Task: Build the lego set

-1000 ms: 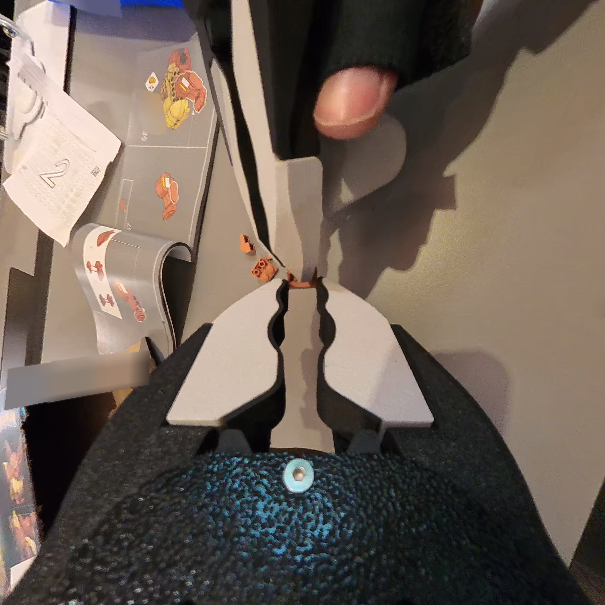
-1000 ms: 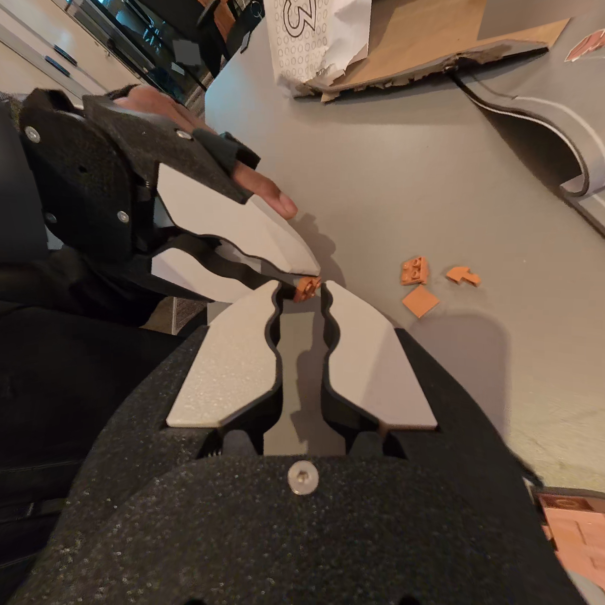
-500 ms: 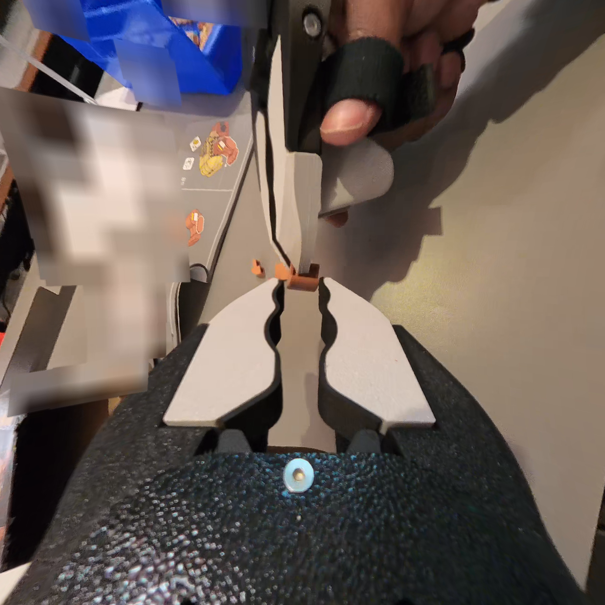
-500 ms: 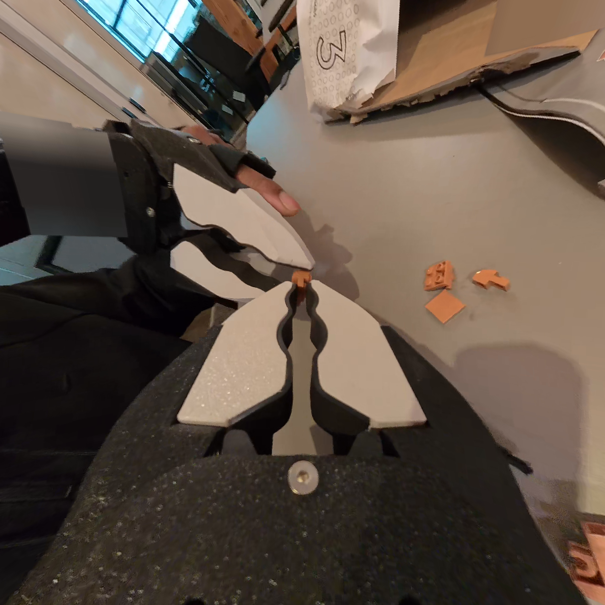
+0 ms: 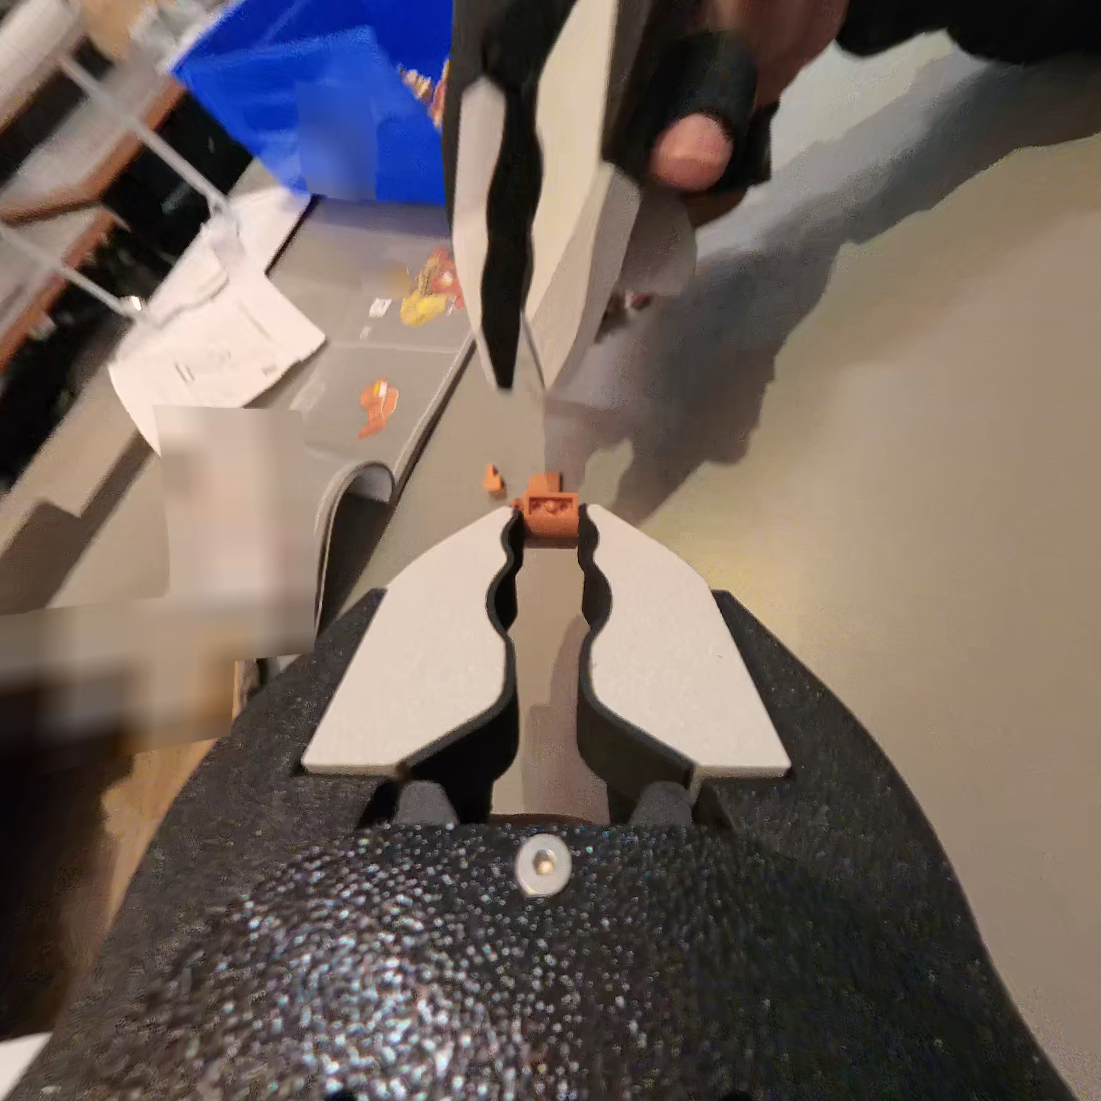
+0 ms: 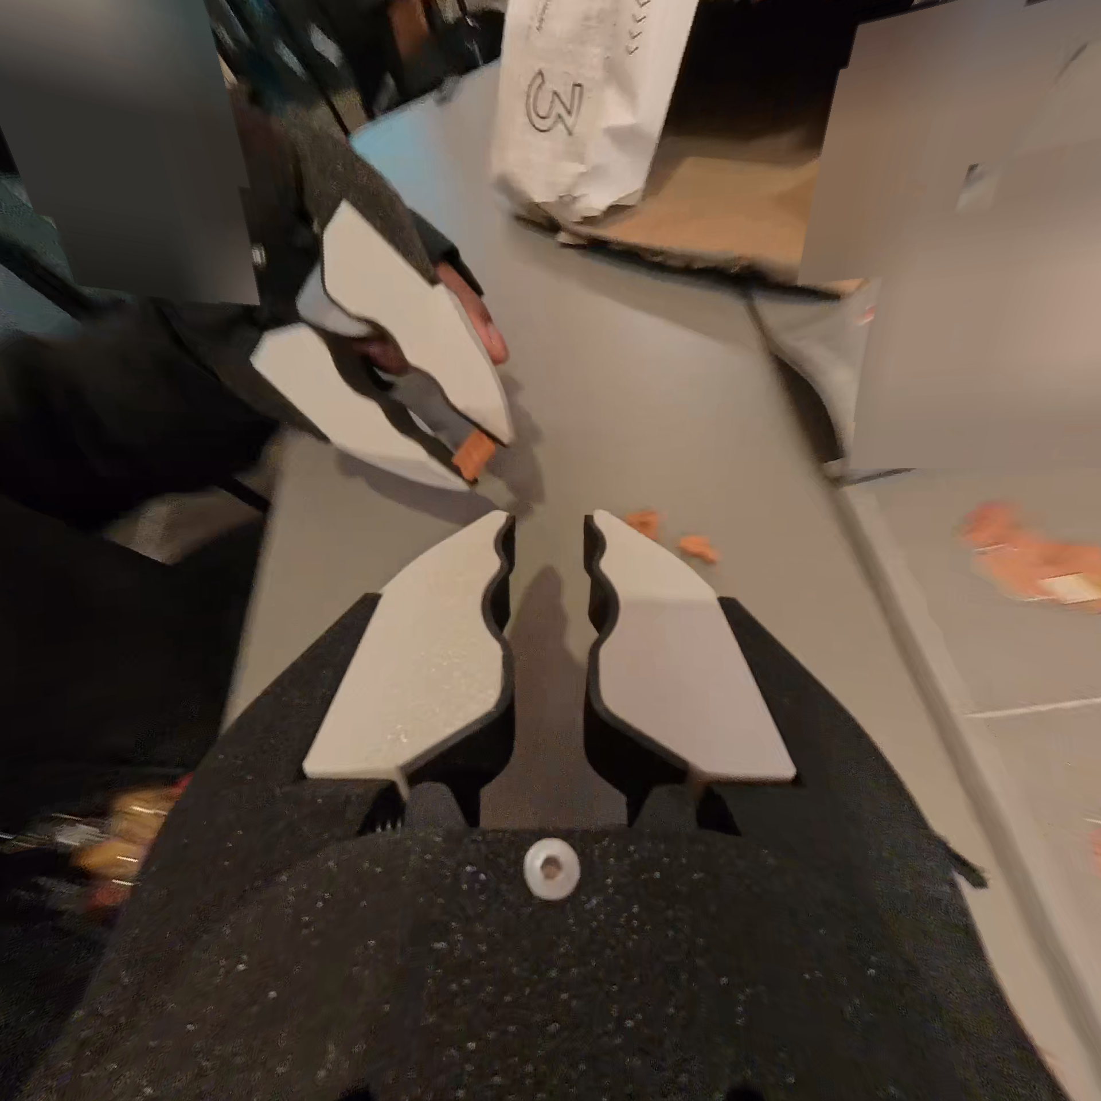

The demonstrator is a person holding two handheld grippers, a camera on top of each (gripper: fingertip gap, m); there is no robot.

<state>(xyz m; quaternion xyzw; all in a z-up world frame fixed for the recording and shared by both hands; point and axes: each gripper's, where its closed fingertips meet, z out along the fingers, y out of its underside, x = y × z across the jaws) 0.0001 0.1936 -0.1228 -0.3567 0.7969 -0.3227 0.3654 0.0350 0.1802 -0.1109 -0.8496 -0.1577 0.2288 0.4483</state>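
Note:
My left gripper (image 5: 551, 513) is shut on a small orange toy brick assembly (image 5: 549, 512) at its fingertips, above the grey table (image 5: 864, 536). The right wrist view shows the same gripper (image 6: 485, 462) gripping the orange piece (image 6: 473, 456). My right gripper (image 6: 549, 518) is open with nothing between its pads. It hangs above the table, drawn back from the left gripper. In the left wrist view it (image 5: 524, 381) is raised beyond the brick, held by a gloved hand (image 5: 691, 149).
Loose orange pieces (image 6: 646, 521) (image 6: 700, 547) lie on the table right of my right fingertips; one (image 5: 493, 479) shows left of the held brick. A grey instruction booklet (image 5: 381, 357), white paper bags (image 5: 214, 339) (image 6: 584, 101), cardboard (image 6: 715, 226) and a blue box (image 5: 333, 101) stand around. The tips of one gripper are about 4 cm away from the tips of the other.
My right gripper pinched a small orange piece onto the brick in the left gripper, then opened and pulled back. The left gripper keeps the joined brick and has lifted a little.

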